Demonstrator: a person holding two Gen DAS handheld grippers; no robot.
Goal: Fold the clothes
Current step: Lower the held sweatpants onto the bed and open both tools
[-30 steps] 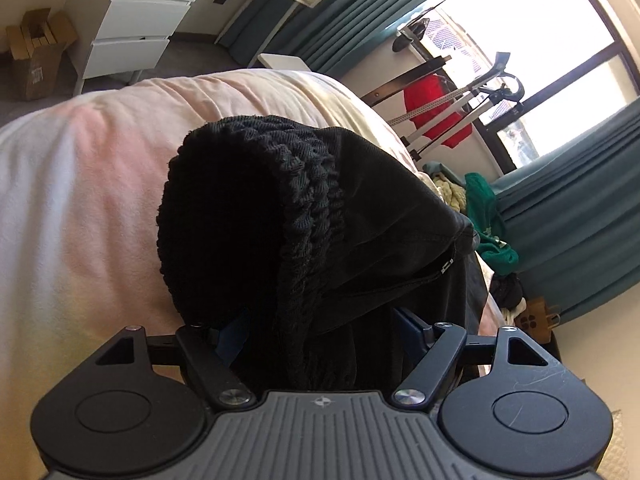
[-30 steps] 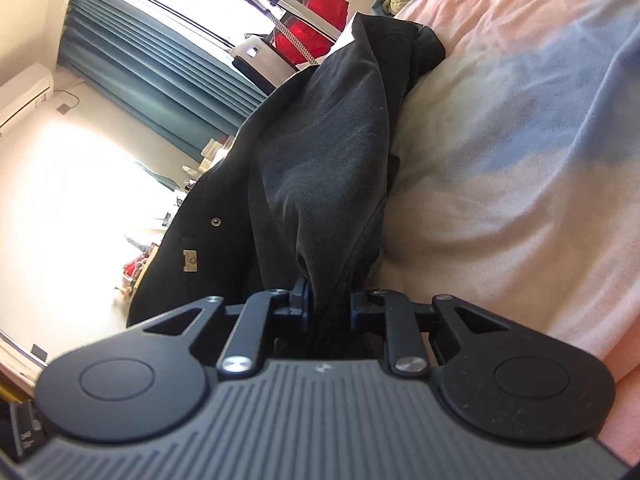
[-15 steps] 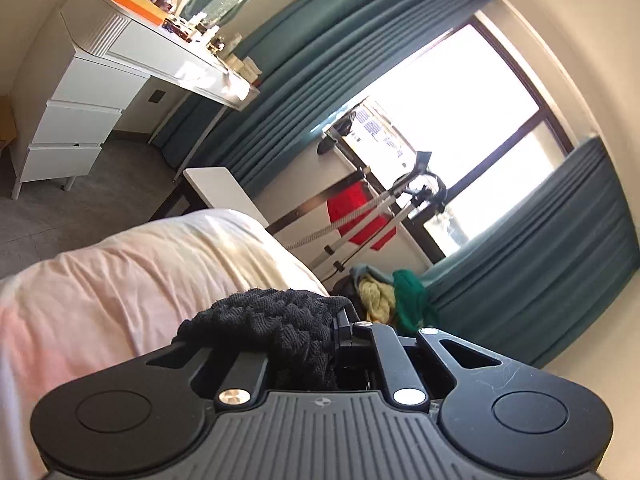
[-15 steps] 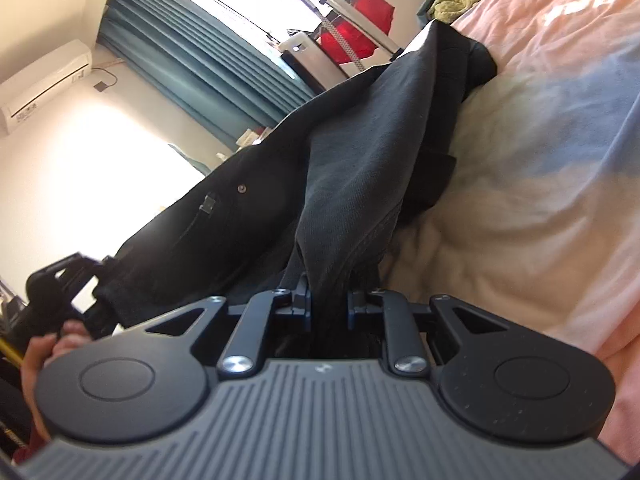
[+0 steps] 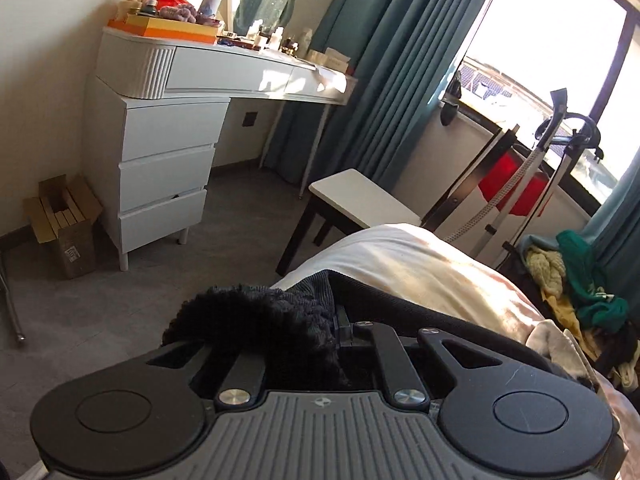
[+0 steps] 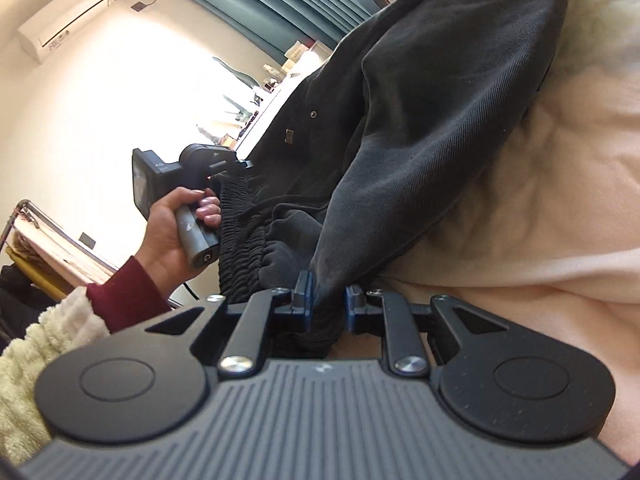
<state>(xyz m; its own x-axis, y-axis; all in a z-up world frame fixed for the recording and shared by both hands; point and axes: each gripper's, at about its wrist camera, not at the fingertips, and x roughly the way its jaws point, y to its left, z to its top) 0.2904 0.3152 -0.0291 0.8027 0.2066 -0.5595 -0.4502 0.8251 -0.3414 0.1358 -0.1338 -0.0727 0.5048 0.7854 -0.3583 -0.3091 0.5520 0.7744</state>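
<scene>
Both tongs pinch the black garment [image 6: 420,100]: left tongs [image 5: 320,332] seemingly raised, right tongs [image 6: 326,300] low.

Matt cloth clamped in matt plastic

We see the black trousers [image 6: 420,120] as fine-twilled, matt cotton-like cloth with a rough, ribbed elastic waistband [image 5: 260,320]; our right gripper [image 6: 326,304] and left gripper [image 5: 316,332] are matt black plastic with shiny metal pivot screws; the bedcover [image 6: 540,220] at 3 o'clock looks soft and fleecy.
</scene>
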